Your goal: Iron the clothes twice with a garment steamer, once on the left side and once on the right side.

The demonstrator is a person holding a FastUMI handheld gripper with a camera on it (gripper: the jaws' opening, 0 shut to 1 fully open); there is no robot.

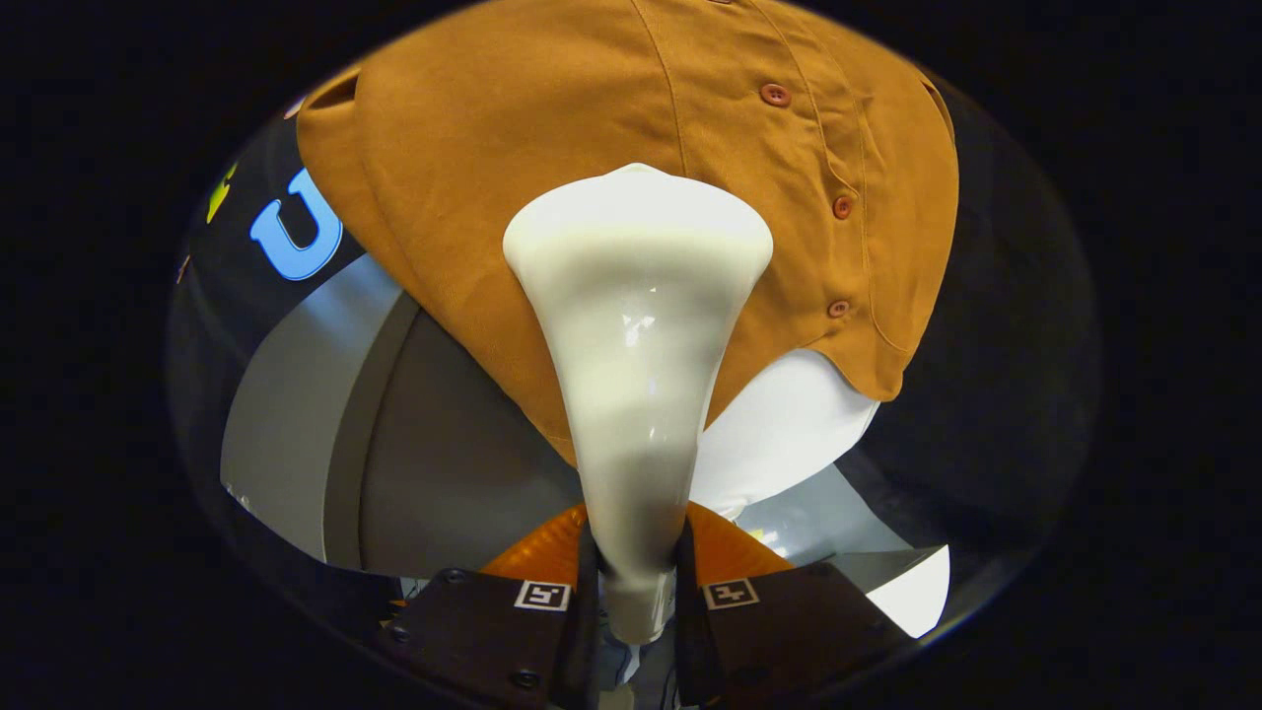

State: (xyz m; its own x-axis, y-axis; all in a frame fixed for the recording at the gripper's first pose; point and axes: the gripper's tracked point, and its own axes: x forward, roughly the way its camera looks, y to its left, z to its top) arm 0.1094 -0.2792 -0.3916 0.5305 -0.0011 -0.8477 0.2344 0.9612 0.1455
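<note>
White steamer point(636, 325) clamped between the gripper point(636, 582) fingers — head against the brown shirt point(552, 128) beyond.

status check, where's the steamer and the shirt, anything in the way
Gripper jaws shut on the steamer handle. Steamer head up against the brown shirt, beside the button placket. Nothing between head and cloth.

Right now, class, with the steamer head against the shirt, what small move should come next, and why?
Probably glide the steamer, clamped between the gripper's fingers, slowly along the brown shirt. Its wide head lies over the fabric beside the button placket, so a stroke on this side looks due.
</note>
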